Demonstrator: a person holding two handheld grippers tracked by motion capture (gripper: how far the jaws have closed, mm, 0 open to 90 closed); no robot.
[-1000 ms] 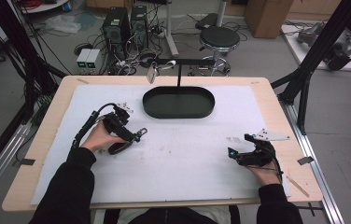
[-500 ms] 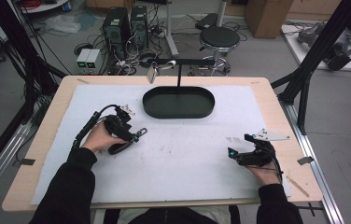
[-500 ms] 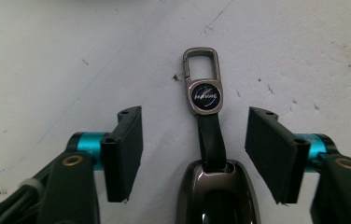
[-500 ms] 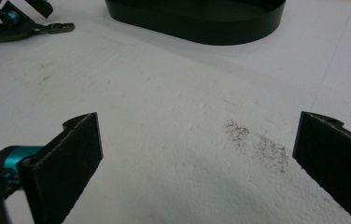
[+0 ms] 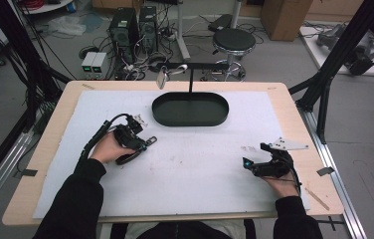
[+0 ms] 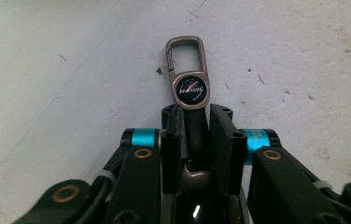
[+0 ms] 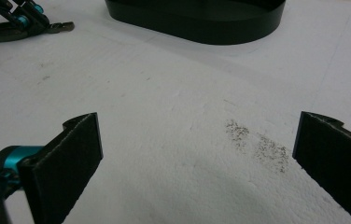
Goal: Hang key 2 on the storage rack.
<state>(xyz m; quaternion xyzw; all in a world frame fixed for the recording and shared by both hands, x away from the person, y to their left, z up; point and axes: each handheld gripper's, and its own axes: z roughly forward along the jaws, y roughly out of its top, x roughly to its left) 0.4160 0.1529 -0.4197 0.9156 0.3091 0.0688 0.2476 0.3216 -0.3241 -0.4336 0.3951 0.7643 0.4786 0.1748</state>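
Little moved since earlier frame: my left gripper (image 5: 147,143) nudged slightly, right one unchanged. Left gripper clamped on keychain (image 6: 188,84) strap, metal clip poking past jaws, low over surface (image 5: 200,189), left of centre in high view; probably bound for tray (image 5: 190,109) or its hook. Left hand (image 5: 106,148) wraps handle, wrist angled inward. Right gripper (image 5: 247,163) wide open, empty, resting lower right.

A black round stool (image 5: 234,40) stands at upper centre of the frame; two black computer towers (image 5: 134,22) upper left.
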